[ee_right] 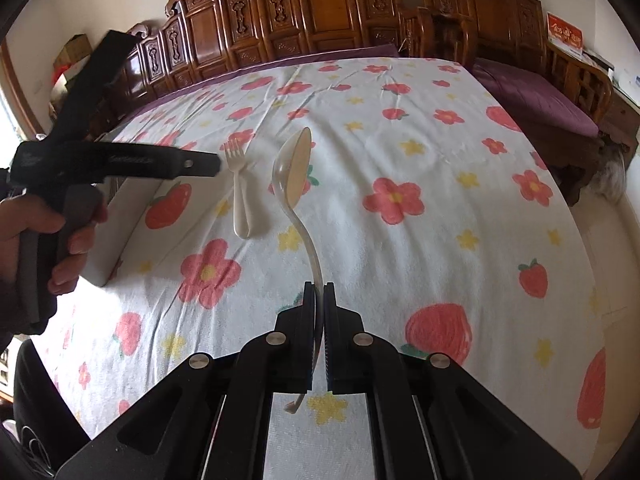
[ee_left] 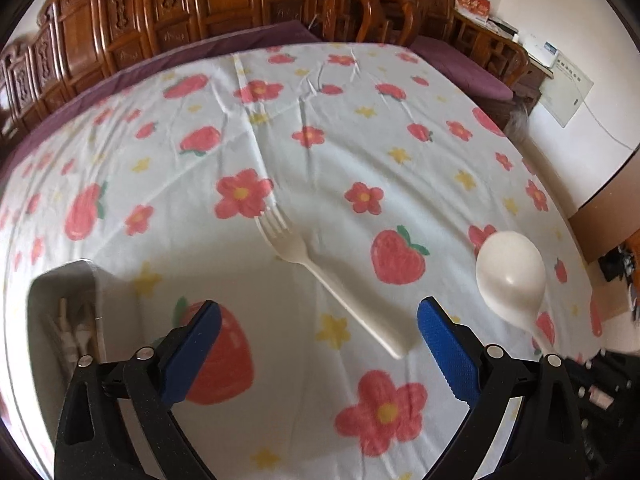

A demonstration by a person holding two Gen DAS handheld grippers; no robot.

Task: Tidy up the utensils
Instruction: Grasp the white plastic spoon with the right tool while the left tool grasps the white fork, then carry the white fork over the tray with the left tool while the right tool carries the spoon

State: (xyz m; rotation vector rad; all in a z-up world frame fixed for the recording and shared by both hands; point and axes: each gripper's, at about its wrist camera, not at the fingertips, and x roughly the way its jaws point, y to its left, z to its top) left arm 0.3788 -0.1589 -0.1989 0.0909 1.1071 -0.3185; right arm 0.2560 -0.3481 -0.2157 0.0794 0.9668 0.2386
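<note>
Pinched tight on the curved handle of a white spoon (ee_right: 294, 172), the right gripper (ee_right: 319, 292) carries it clear of the flowered cloth (ee_right: 440, 240), while the left gripper (ee_left: 318, 320) stands spread wide and empty above a white fork (ee_left: 320, 276) lying flat. A white box (ee_left: 60, 320) at the left edge seems to hold some utensils already. Judging by this, sorting is partway: spoon and fork remain to be stowed.

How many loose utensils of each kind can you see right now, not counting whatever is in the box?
Forks: 1, the white fork lying on the cloth.
Spoons: 1, the white spoon held in the right tongs.
Total: 2
</note>
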